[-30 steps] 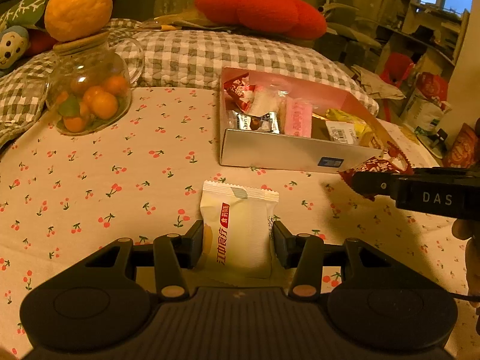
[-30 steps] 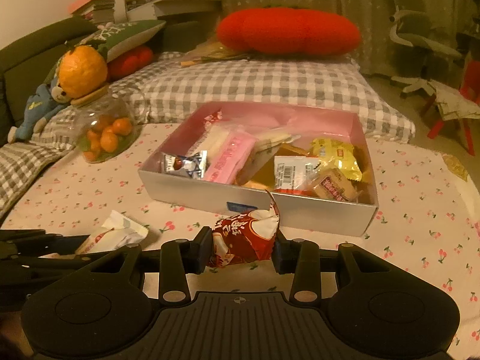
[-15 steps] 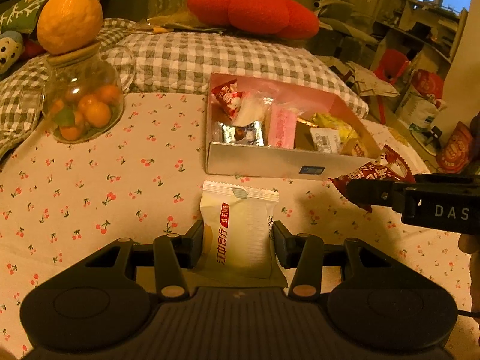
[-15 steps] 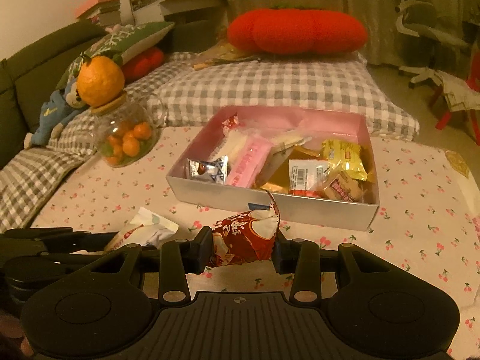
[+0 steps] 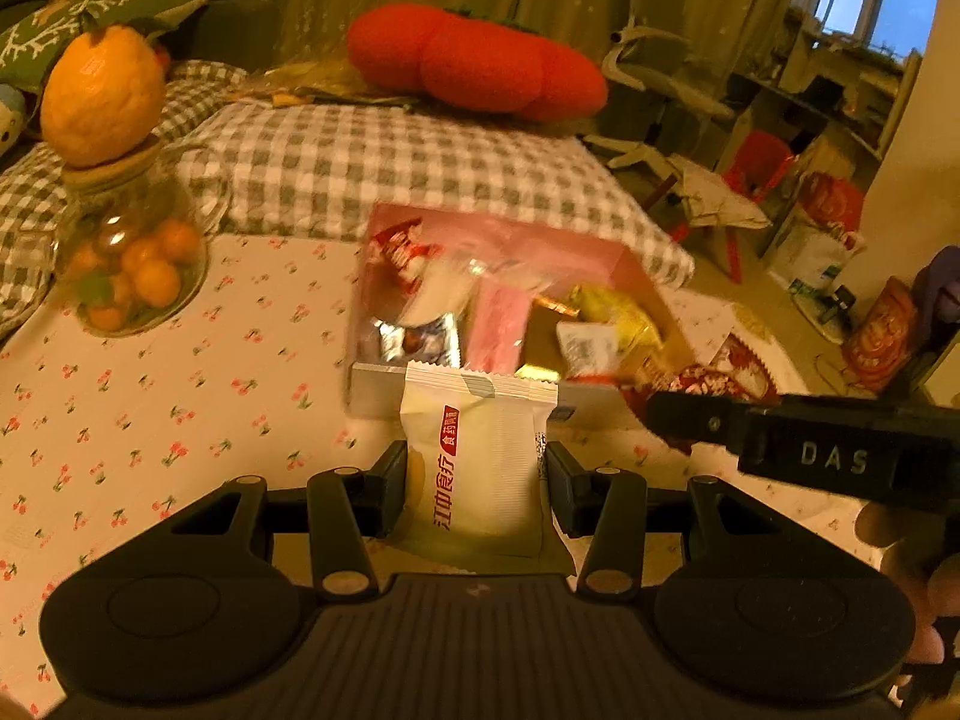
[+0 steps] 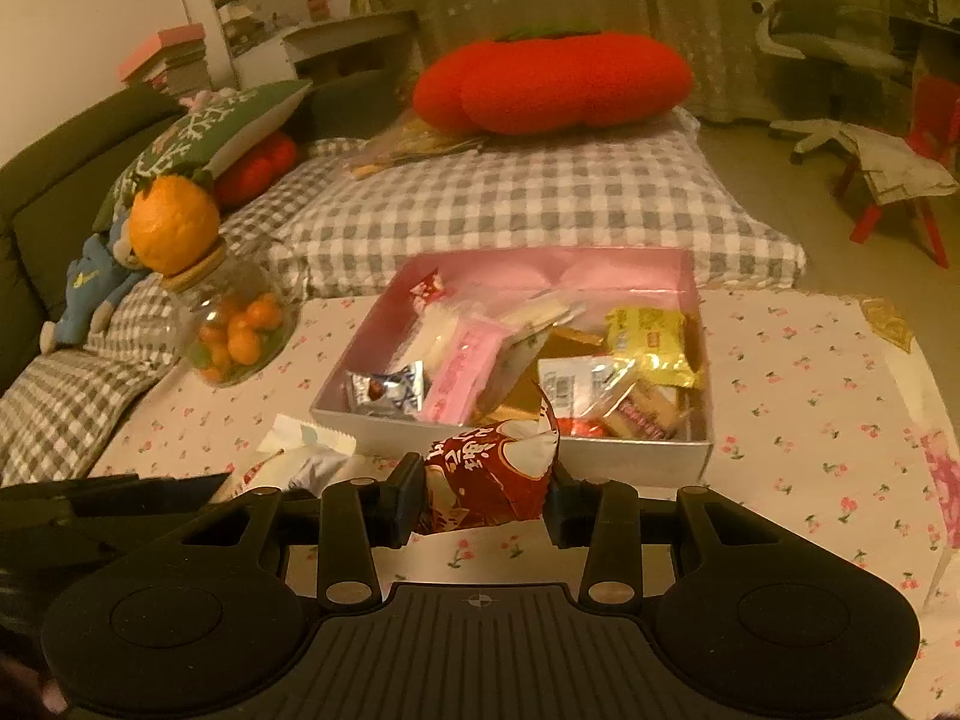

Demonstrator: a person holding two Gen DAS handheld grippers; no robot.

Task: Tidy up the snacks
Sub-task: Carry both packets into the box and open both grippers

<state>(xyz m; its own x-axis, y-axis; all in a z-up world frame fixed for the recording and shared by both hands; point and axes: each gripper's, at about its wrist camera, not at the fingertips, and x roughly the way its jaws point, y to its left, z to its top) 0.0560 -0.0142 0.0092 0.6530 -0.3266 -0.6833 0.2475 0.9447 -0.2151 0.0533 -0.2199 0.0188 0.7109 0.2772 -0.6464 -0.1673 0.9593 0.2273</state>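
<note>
The left gripper (image 5: 474, 480) pinches a white packet (image 5: 480, 468); the right gripper (image 6: 483, 489) pinches a red packet (image 6: 489, 477), both just near of the snack box (image 6: 630, 456). A fruit jar (image 6: 234, 330) stands far left. Only the right view shows the blue toy (image 6: 90, 294).

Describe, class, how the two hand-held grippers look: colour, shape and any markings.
Each hand-held gripper, left and right, is matte black: a ribbed centre plate, two rounded side lobes with circular recesses, and short linkage bars with pale rivets. The right one's side, seen from the left camera, carries raised letters "DAS". No cables show.
</note>
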